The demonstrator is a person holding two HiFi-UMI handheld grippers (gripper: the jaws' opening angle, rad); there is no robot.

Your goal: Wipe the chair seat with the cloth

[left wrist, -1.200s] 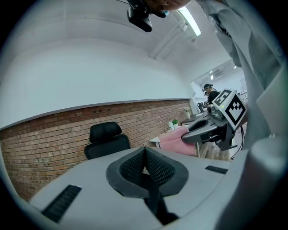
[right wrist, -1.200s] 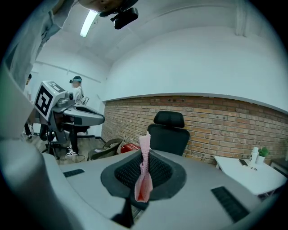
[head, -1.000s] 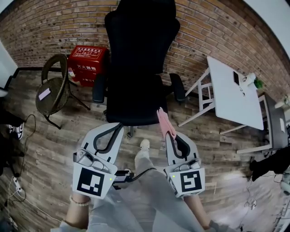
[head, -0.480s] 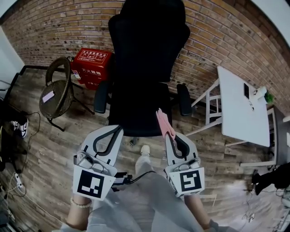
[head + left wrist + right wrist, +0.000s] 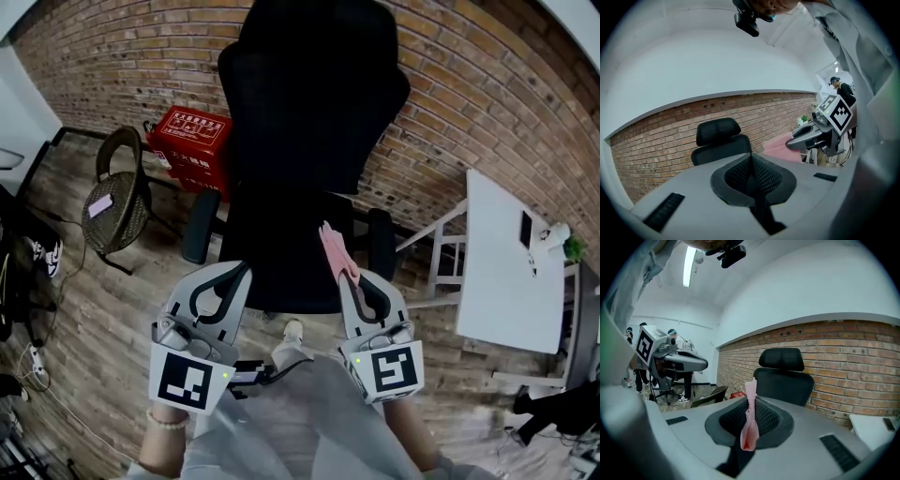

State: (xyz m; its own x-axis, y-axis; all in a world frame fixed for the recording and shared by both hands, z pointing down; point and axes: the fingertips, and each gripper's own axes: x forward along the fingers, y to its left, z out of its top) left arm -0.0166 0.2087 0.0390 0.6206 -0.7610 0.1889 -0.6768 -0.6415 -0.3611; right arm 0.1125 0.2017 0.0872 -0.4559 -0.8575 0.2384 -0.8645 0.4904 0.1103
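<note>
A black office chair stands against the brick wall, its seat (image 5: 272,248) just beyond both grippers and its tall back (image 5: 309,94) above. My right gripper (image 5: 349,279) is shut on a pink cloth (image 5: 334,249), which sticks up over the seat's front right part. In the right gripper view the cloth (image 5: 751,423) hangs pinched between the closed jaws, with the chair (image 5: 783,380) ahead. My left gripper (image 5: 241,272) is shut and holds nothing, at the seat's front left edge. The left gripper view shows the chair (image 5: 719,140) and the right gripper (image 5: 806,140) with the cloth (image 5: 776,149).
A red box (image 5: 195,136) sits by the wall left of the chair, a wicker chair (image 5: 112,202) beside it. At the right stands a white table (image 5: 511,272). Shoes (image 5: 37,253) and cables lie on the wooden floor at far left.
The view has drawn closer to the chair, whose seat now reaches both grippers' tips. The grippers keep the same pose, and the cloth stays pinched in the right one.
</note>
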